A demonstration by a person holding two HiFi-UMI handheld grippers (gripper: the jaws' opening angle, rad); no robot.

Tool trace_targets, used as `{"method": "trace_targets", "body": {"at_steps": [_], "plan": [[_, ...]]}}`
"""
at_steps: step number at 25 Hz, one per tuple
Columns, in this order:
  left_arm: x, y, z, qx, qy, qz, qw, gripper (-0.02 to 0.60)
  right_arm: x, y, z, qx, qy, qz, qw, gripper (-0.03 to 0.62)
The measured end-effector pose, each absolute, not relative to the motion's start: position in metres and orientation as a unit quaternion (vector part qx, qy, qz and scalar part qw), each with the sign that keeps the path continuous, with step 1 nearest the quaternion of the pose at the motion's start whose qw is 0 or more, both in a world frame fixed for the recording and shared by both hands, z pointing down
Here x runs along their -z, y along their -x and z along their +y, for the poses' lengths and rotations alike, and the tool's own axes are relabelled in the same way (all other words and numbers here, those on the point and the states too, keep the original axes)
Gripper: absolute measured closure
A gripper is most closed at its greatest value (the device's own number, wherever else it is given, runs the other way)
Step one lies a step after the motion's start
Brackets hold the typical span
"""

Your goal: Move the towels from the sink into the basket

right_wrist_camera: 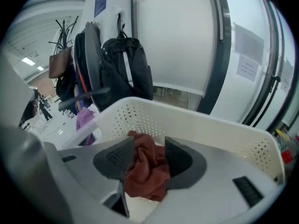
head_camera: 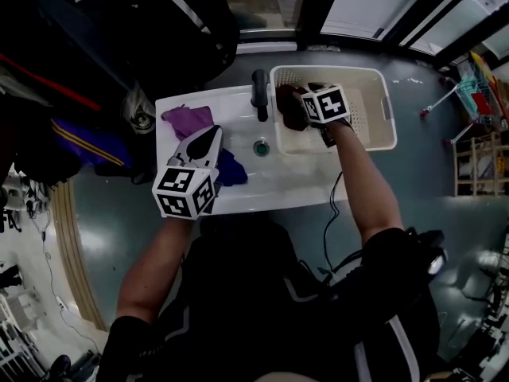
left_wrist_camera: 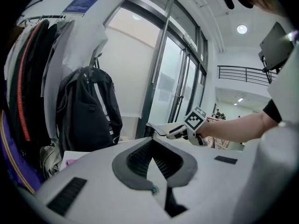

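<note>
A white perforated basket (head_camera: pixel 383 94) (right_wrist_camera: pixel 187 120) stands right of the white sink (head_camera: pixel 238 193). My right gripper (head_camera: pixel 296 106) (right_wrist_camera: pixel 149 143) hangs over the basket's left part. Its jaws stand apart, with a bunched dark red towel (head_camera: pixel 288 116) (right_wrist_camera: pixel 147 171) loose between the pads. A purple towel (head_camera: pixel 188 119) (right_wrist_camera: pixel 85 119) lies at the sink's back left. A dark blue towel (head_camera: pixel 232 169) lies nearer the front. My left gripper (head_camera: pixel 208 138) (left_wrist_camera: pixel 153 146) hovers over the sink between those two towels, shut and holding nothing.
A black faucet (head_camera: pixel 260 94) rises at the sink's back edge, close to the basket, with the drain (head_camera: pixel 261 146) in front of it. A black backpack (left_wrist_camera: pixel 88 108) and hanging coats (left_wrist_camera: pixel 28 92) stand behind and left of the sink. Glass doors (left_wrist_camera: pixel 163 78) lie beyond.
</note>
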State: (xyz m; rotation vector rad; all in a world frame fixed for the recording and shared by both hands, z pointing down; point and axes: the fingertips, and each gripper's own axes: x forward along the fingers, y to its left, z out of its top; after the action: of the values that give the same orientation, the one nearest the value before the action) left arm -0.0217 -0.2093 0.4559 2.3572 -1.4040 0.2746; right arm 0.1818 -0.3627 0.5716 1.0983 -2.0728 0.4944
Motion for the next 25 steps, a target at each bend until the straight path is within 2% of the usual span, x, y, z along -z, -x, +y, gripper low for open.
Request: {"method": "trace_targets", "body": {"at_steps": [1, 3, 7, 13, 20, 25], "plan": [[-0.451, 0.024, -0.206, -0.093, -0.843, -0.496, 0.187, 0.578, -0.558, -0.181, -0.362, -0.188, -0.436, -0.808, 0.348, 0.383], [-0.441, 0.026, -0.2, -0.08, -0.853, -0.484, 0.178, 0.578, -0.53, -0.179, -0.356, -0.178, -0.452, -0.815, 0.317, 0.433], [-0.421, 0.034, -0.188, -0.07, -0.867, -0.467, 0.159, 0.578, -0.475, -0.175, -0.331, -0.147, -0.481, -0.822, 0.267, 0.461], [-0.393, 0.073, -0.168, -0.052, -0.87, -0.469, 0.138, 0.578, -0.408, -0.147, -0.272, -0.118, -0.516, -0.827, 0.188, 0.558], [-0.361, 0.119, -0.143, -0.016, -0.868, -0.483, 0.112, 0.578, -0.356, -0.085, -0.197, -0.104, -0.519, -0.844, 0.087, 0.58], [-0.344, 0.153, -0.125, 0.003, -0.859, -0.5, 0.105, 0.578, -0.342, -0.04, -0.159, -0.093, -0.518, -0.849, 0.055, 0.581]]}}
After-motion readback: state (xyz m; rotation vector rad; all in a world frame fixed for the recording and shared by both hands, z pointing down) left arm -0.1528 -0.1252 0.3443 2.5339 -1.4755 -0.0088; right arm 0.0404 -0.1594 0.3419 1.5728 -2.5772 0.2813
